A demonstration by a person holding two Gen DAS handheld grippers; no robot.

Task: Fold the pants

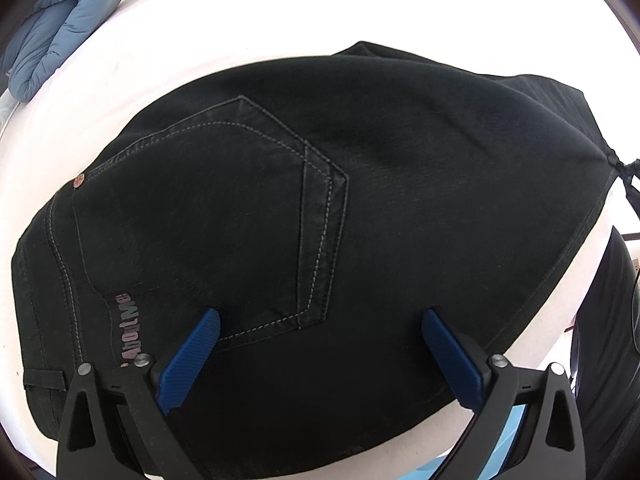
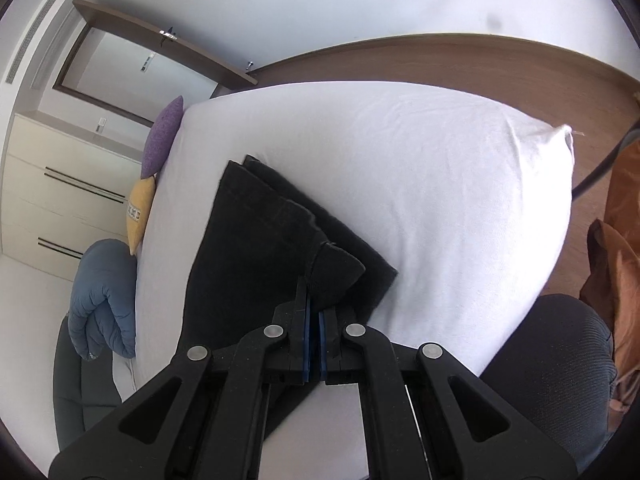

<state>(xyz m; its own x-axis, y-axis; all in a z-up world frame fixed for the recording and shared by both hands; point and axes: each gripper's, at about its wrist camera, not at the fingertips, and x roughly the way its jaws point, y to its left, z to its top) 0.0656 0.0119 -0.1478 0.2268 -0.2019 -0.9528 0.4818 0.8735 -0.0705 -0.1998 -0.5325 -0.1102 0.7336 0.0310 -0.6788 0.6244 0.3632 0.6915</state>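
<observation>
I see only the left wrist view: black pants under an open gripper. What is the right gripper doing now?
Observer: The right gripper is shut on a raised corner of the black pants.
Operator: Which part of the pants is that corner?
Observer: It looks like a leg end; a stitched hem runs just beyond it.
Operator: Is the far end of the pants already folded?
Observer: Yes, two layers lie stacked there on the white bed sheet.
Operator: Is anything beside the bed on that side?
Observer: A purple cushion and a yellow cushion lean at the bed's edge.
</observation>
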